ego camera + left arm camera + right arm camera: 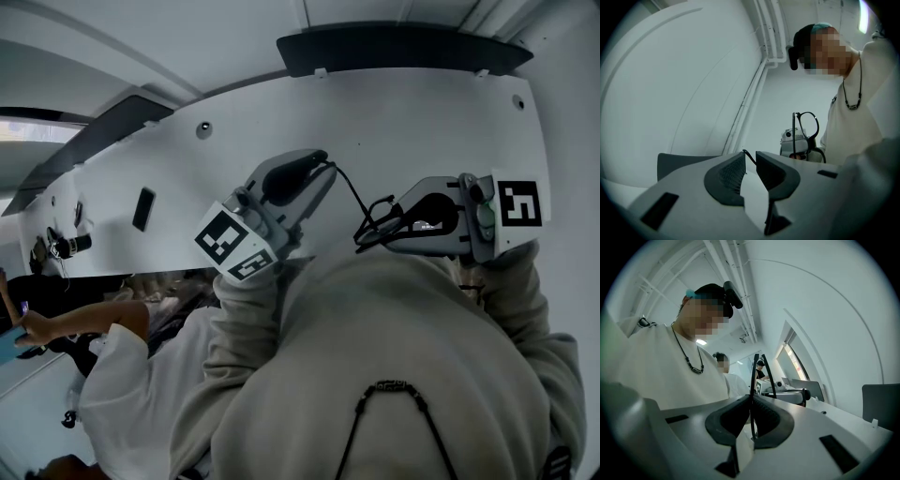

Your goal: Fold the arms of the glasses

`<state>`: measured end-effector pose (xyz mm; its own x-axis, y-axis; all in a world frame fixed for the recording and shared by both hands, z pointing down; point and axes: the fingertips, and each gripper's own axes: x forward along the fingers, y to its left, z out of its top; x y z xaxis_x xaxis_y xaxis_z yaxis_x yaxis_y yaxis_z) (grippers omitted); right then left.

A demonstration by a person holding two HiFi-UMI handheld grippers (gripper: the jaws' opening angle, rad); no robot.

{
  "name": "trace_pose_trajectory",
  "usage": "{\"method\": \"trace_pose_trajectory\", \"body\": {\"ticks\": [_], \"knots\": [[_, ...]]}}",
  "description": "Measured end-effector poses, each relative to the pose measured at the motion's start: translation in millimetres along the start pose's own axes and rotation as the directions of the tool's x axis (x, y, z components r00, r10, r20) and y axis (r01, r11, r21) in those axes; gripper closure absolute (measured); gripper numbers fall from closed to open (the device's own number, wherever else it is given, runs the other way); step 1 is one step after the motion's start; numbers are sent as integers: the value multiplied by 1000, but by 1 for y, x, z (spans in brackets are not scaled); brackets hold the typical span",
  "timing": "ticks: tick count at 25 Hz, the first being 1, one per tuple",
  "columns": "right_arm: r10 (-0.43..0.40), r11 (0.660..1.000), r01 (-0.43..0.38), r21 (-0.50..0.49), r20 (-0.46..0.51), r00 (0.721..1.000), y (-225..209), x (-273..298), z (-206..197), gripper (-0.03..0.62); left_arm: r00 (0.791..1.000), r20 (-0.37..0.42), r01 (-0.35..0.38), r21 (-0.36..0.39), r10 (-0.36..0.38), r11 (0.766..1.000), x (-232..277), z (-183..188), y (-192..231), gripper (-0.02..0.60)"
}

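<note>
One pair of black thin-rimmed glasses [377, 225] was held aloft between two grippers; the right gripper [751, 399] was pinched onto them; the left gripper [750, 158] was logged slightly spread, one arm tip between its jaws.

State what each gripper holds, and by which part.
The right gripper clamps the glasses by the front frame. One arm's tip lies between the left gripper's jaws; whether they pinch it cannot be told.

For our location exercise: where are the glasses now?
Head view, right of centre: the glasses are pinched in the right hand-held gripper, one arm reaching the left hand-held gripper.
</note>
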<state>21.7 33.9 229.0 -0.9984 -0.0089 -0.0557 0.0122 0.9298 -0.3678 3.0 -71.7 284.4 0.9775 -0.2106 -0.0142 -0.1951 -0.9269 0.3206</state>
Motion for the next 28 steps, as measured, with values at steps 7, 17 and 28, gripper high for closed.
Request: {"method": "trace_pose_trajectory", "body": {"ticks": [7, 17, 28], "knots": [[-9, 998, 12, 68, -39, 999, -5, -3, -13, 556, 997, -13, 74, 60, -74, 995, 5, 16, -24, 537], [12, 977, -6, 212, -28, 1000, -9, -3, -39, 556, 973, -47, 231, 108, -227, 967, 5, 15, -63, 561], [48, 964, -25, 266, -79, 996, -10, 4, -56, 556, 932, -70, 360, 55, -356, 931, 0, 7, -82, 562]]}}
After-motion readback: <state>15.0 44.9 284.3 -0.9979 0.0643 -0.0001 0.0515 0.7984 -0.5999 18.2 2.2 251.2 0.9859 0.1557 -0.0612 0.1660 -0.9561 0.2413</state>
